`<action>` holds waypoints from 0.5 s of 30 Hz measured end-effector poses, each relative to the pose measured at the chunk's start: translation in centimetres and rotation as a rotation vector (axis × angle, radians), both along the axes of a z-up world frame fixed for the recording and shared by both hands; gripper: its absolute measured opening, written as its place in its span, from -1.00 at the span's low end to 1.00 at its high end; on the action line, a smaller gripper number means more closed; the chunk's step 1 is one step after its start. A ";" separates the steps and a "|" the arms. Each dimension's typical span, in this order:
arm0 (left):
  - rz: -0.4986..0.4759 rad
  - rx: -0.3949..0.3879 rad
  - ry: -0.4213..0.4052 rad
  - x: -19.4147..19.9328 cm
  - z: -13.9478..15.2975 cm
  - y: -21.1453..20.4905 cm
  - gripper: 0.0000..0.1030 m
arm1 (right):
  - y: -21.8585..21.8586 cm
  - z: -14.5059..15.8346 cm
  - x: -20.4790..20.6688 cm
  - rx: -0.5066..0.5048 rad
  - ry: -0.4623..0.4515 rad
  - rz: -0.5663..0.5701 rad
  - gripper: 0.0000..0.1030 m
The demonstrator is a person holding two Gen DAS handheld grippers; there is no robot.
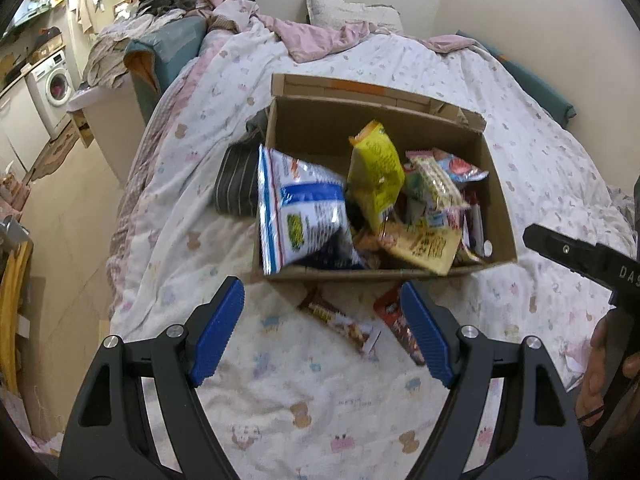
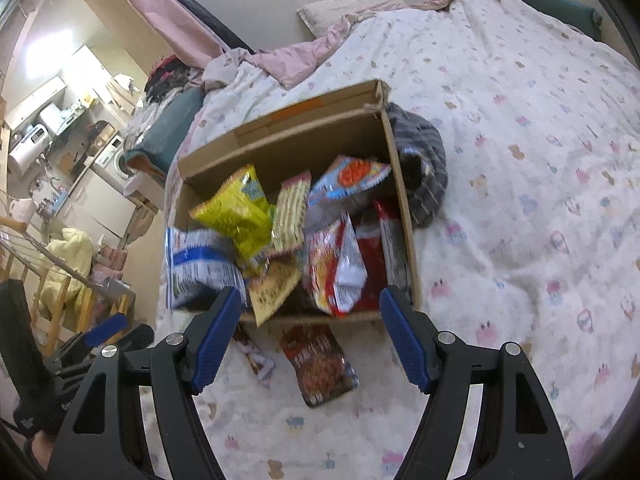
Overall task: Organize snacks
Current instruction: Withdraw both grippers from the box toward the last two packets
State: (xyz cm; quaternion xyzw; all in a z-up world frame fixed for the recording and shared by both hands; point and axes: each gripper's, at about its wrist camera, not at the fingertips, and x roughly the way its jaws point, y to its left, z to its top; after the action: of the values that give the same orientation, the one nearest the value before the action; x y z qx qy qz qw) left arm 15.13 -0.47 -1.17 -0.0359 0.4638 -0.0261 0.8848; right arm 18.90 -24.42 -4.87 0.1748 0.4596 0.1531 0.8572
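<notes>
An open cardboard box point(image 1: 316, 132) point(image 2: 288, 136) sits on the bed, full of snack packets. A blue-and-white bag point(image 1: 300, 208) point(image 2: 196, 264) leans over its near-left edge and a yellow bag point(image 1: 376, 172) point(image 2: 236, 212) stands in the middle. In front of the box a dark red packet point(image 2: 318, 364) point(image 1: 394, 316) and a brown wrapped bar point(image 1: 340, 322) point(image 2: 254, 354) lie on the quilt. My left gripper point(image 1: 322, 332) is open and empty above them. My right gripper point(image 2: 312, 336) is open and empty above the red packet.
A dark striped cloth point(image 1: 236, 180) point(image 2: 424, 168) lies against the box's far side. The patterned quilt point(image 1: 320, 420) covers the bed, with a pillow point(image 1: 352, 12) at the head. The bed edge drops to the floor at left, with a washing machine point(image 1: 52, 80) beyond.
</notes>
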 end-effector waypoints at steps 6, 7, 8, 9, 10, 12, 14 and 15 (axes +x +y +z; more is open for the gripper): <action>-0.012 -0.021 0.041 -1.2 -1.1 0.3 0.52 | -0.1 -2.0 -1.8 -0.044 0.050 0.005 0.49; -0.019 -0.011 0.038 -1.4 -1.2 0.3 0.52 | -0.1 -2.3 -2.0 -0.055 0.058 0.008 0.49; -0.025 0.005 0.034 -1.7 -1.3 0.4 0.52 | -0.3 -2.9 -2.2 -0.071 0.070 0.012 0.49; -0.028 0.016 0.034 -2.0 -1.4 0.7 0.52 | -0.5 -3.3 -2.4 -0.082 0.079 0.014 0.49; -0.027 0.021 0.038 -2.2 -1.6 0.9 0.52 | -0.8 -3.7 -2.5 -0.091 0.091 0.016 0.49; -0.006 0.009 0.067 -2.6 -2.2 2.0 0.52 | -1.4 -4.6 -2.4 -0.090 0.130 0.013 0.49; 0.027 -0.025 0.098 -2.7 -2.6 3.1 0.52 | -1.9 -5.5 -2.2 -0.087 0.168 -0.013 0.50; 0.044 -0.048 0.111 -2.7 -2.7 3.6 0.52 | -1.8 -5.8 -2.1 -0.090 0.179 -0.022 0.51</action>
State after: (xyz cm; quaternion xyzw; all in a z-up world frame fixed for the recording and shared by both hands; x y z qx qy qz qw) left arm 12.40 3.09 -3.87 -0.0688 0.5104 -0.0158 0.8570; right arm 16.78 -26.27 -10.67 0.1538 0.5388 0.1067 0.8213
